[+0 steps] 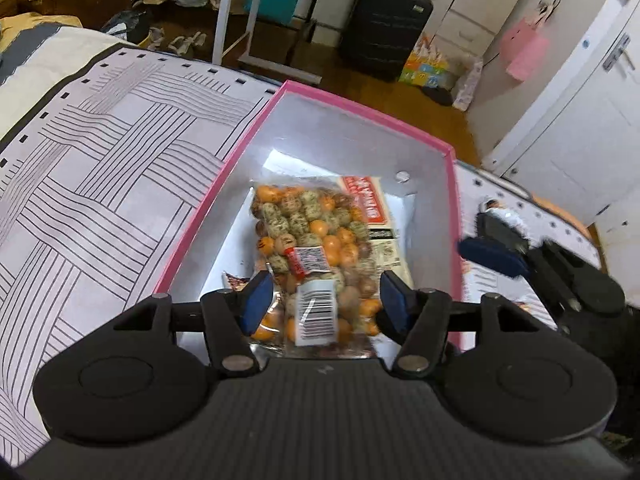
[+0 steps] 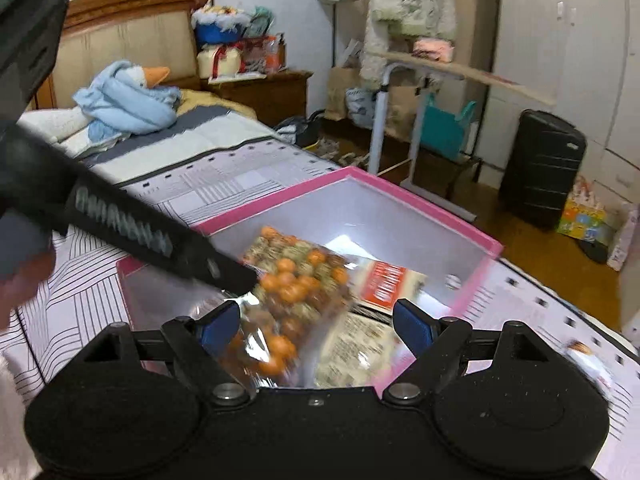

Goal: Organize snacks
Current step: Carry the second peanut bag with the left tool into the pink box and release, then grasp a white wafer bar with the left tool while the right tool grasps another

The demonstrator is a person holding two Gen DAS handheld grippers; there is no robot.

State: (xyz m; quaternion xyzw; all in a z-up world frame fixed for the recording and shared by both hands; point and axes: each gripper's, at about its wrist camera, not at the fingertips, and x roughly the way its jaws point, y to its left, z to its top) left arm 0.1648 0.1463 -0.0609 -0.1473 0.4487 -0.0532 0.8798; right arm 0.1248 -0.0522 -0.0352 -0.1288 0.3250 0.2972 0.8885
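Landmark: pink-rimmed box [image 1: 362, 100], open, lying on the bed [image 1: 100, 152] with its striped cover.
Snack bag: clear bag of orange and speckled coated nuts [image 1: 316, 240], inside the box, its near end with the barcode label towards my left hand-held gripper.
Other contents: a red-and-white printed packet [image 2: 384, 282] lies on the box floor beside and partly under the bag.
Left hand-held gripper [image 1: 326, 300]: over the box's near end, jaws partly open on either side of the bag's near end; the pads do not seem to press it.
Right hand-held gripper [image 2: 316, 326]: at the box's near edge, jaws wide, holding nothing.
Stage, as I judge it: bag just let go into the box.
Risk: the film may cling to a pad and lift out when I withdraw.
Risk: the bag's near end sits high and could slump over the near wall.
Risk: my two grippers are close together at the box and could knock each other or shove it.
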